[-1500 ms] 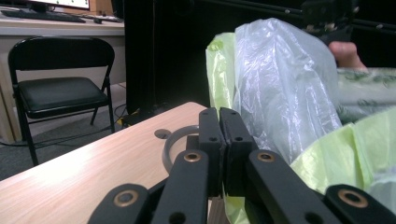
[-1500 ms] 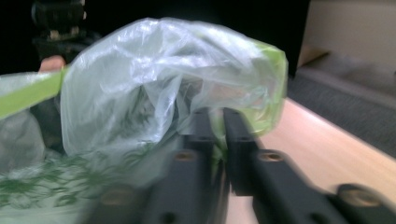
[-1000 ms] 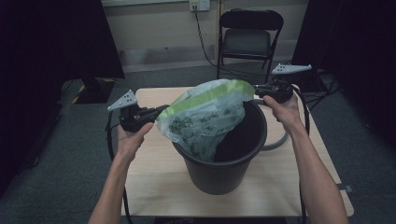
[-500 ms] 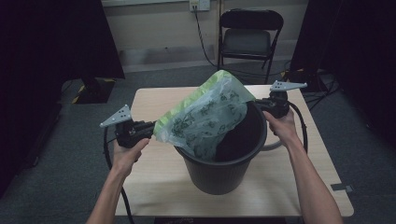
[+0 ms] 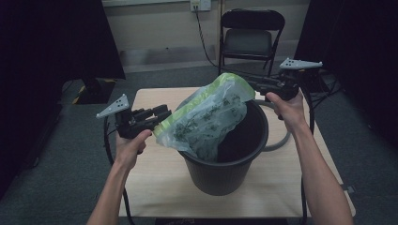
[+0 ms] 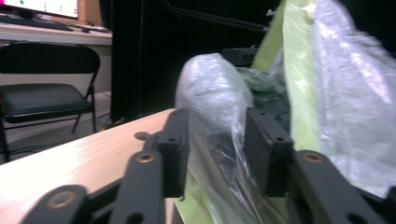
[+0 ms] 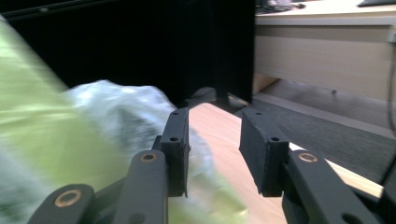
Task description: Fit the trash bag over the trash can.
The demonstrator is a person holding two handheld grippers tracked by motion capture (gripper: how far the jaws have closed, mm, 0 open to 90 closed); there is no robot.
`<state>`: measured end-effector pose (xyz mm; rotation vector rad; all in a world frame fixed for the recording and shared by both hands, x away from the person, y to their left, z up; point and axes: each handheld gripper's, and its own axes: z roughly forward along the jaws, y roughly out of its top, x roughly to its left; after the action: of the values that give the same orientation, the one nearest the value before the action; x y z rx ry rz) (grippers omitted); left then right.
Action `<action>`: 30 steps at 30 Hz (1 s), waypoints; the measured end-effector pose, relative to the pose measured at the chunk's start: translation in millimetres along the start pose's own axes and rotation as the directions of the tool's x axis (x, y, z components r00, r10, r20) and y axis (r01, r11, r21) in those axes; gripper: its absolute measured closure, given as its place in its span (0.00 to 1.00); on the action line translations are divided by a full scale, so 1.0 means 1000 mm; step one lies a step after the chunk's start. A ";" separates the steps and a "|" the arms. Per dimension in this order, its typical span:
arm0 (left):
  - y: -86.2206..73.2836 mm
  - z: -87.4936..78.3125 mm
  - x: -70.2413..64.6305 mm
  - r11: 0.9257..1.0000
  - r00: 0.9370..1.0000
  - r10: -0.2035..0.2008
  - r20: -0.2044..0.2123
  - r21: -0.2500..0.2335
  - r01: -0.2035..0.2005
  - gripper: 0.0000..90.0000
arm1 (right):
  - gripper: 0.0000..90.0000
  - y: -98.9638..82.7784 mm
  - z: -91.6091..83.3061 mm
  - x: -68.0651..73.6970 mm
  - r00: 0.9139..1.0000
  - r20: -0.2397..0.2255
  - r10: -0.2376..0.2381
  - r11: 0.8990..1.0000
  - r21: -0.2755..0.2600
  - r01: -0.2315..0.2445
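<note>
High view, chair (image 5: 252, 37) behind table (image 5: 155, 173), bucket (image 5: 225, 164)

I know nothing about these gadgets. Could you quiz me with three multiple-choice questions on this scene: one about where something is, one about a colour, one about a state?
1. Where does the lower end of the clear plastic bag with a green edge hang?
A. inside the black round plastic bucket
B. on the folding chair
C. on the floor

2. What colour is the tabletop?
A. white
B. light wood
C. red

3. How do the jaws of the right hand-held gripper stand?
A. clamped on the bucket rim
C. shut on the bag
B. apart, nothing between them

Answers:
1 A, the bag dips past the bucket's rim.
2 B, pale wood grain shows.
3 B, a bare gap shows between its pads; its jaws have just been opening.
</note>
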<state>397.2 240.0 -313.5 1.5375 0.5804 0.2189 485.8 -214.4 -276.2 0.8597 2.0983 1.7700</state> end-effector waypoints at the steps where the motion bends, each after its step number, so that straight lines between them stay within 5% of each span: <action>1: -0.002 -0.004 -0.004 1.000 1.000 0.006 -0.001 0.006 -0.006 0.64 | 0.69 0.000 -0.001 0.003 1.000 -0.004 -0.006 1.000 0.007 0.006; 5: -0.010 -0.014 -0.023 0.999 0.999 0.034 0.005 0.011 -0.034 0.55 | 0.68 -0.006 -0.010 0.019 0.999 -0.022 -0.036 0.999 0.031 0.036; 13: -0.008 -0.019 -0.036 0.997 0.998 0.058 0.031 0.039 -0.060 0.44 | 0.65 -0.016 -0.017 0.023 0.998 -0.042 -0.038 0.996 0.075 0.042; 18: 0.012 -0.018 -0.016 0.999 0.999 0.029 0.040 -0.039 -0.027 0.63 | 0.64 -0.017 -0.014 0.021 0.998 -0.051 -0.033 0.996 0.083 0.037; 23: 0.027 -0.009 0.002 0.998 0.999 0.002 0.035 -0.063 0.000 0.72 | 0.64 -0.010 -0.013 0.018 0.998 -0.041 -0.038 0.997 0.068 0.041; 26: 0.028 0.018 0.015 1.000 0.999 -0.020 0.047 -0.013 0.020 0.73 | 0.64 -0.004 -0.011 0.016 0.999 -0.029 -0.039 0.998 0.056 0.041; 30: 0.018 0.043 0.016 0.997 0.998 -0.034 0.046 0.069 0.031 0.66 | 0.63 0.002 -0.009 0.016 0.999 -0.024 -0.037 0.999 0.039 0.038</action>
<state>435.4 211.0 -301.9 1.5936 0.5801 0.1394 468.4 -212.2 -269.0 0.8092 2.1563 1.7331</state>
